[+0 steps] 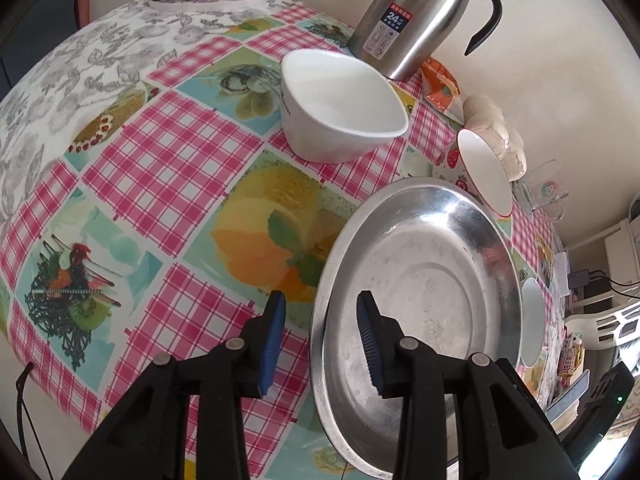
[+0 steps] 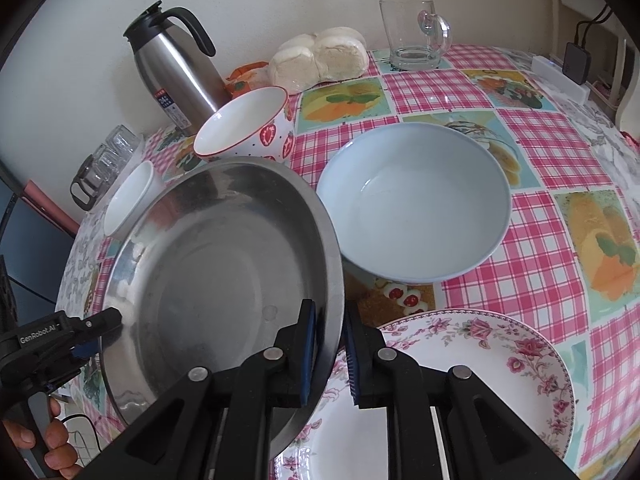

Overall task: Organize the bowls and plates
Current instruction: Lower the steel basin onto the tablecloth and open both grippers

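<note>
Right wrist view: right hand-held gripper (image 2: 330, 354) pinches rim of steel plate (image 2: 208, 272), plate tilted, lifted over floral plate (image 2: 472, 364). Left hand-held gripper (image 1: 322, 336) spread, pads astride opposite rim, not pressing. Steel plate prob light, stiff, slick; thin rim = only hold, may swivel w/ single pinch. Pale blue bowl (image 2: 416, 204) just right of steel plate, strawberry bowl (image 2: 244, 128) behind it, white bowl (image 1: 340, 108) beyond on left: ceramic, chip risk. Open surface (image 1: 160, 152) left of steel plate; thermos (image 1: 416, 16) at wall behind.
</note>
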Motion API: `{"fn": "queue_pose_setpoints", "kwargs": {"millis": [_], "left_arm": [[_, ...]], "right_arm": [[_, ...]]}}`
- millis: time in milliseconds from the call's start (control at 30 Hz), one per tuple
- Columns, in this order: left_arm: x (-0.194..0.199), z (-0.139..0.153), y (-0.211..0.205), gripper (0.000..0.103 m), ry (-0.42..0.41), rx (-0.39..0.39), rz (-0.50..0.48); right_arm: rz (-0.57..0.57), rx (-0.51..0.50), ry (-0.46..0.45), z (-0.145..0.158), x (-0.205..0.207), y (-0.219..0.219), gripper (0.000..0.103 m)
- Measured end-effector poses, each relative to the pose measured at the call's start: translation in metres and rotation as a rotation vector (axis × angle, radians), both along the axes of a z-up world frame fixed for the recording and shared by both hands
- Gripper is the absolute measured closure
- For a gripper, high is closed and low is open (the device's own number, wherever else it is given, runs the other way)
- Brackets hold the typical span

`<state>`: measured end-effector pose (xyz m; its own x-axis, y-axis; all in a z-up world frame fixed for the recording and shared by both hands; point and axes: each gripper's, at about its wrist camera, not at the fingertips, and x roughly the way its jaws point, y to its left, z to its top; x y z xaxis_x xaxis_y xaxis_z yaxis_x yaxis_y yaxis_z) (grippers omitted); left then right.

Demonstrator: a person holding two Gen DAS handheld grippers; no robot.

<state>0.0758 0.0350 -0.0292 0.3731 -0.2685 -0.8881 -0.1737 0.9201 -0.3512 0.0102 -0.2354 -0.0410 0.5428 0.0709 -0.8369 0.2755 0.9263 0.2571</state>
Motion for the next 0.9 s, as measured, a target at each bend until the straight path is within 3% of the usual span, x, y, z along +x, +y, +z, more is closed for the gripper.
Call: {"fn": "queue_pose_setpoints", "kwargs": {"millis": [267, 467, 533, 667, 767, 900], "left_arm": [[-0.003, 0.008, -0.002, 0.052, -0.024, 0.062, -0.001], [-0.003, 0.010, -0.003, 0.037, -0.051, 0.084, -0.014], [-0.003, 0.011, -0.005, 0.023, -0.056, 0.103, -0.016], [-0.004, 0.011, -0.007, 0.018, -0.070, 0.165, -0.014], [-0.005, 0.011, -0.007, 0.013, -0.082, 0.207, -0.017], [-0.007, 0.013, -0.010, 0.006, -0.104, 0.243, -0.032]], "right_arm": [[-0.039, -0.035, -0.007, 0.010, -0.004, -0.005, 0.077], [-0.035, -0.028, -0.049, 0.023, -0.008, -0.004, 0.077], [-0.027, -0.054, -0.058, 0.027, -0.007, 0.001, 0.077], [0.000, -0.086, -0.080, 0.034, -0.007, 0.009, 0.050], [0.019, -0.127, -0.092, 0.038, -0.007, 0.017, 0.046], [0.039, -0.140, -0.107, 0.040, -0.006, 0.022, 0.028]]}}
